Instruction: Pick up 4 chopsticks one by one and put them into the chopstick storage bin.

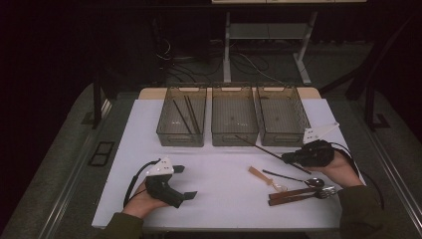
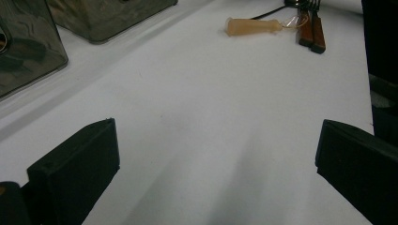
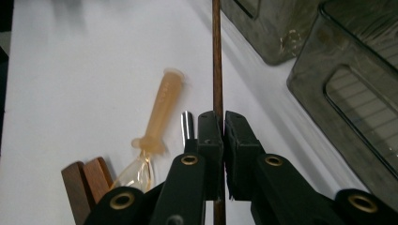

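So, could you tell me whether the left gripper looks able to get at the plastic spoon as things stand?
Probably yes: the left gripper has open, empty jaws, and bare table lies between it and the plastic spoon; the fork handles sit close beside it.

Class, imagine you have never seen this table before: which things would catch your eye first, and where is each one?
First, the right gripper at the table's right, shut on a thin dark chopstick that slants toward the three grey bins lined up along the far edge. Next, the left bin with chopsticks lying in it. Then the small cluster of cutlery near the right hand, beside a pale-handled spoon, while the left gripper rests open at the near left.
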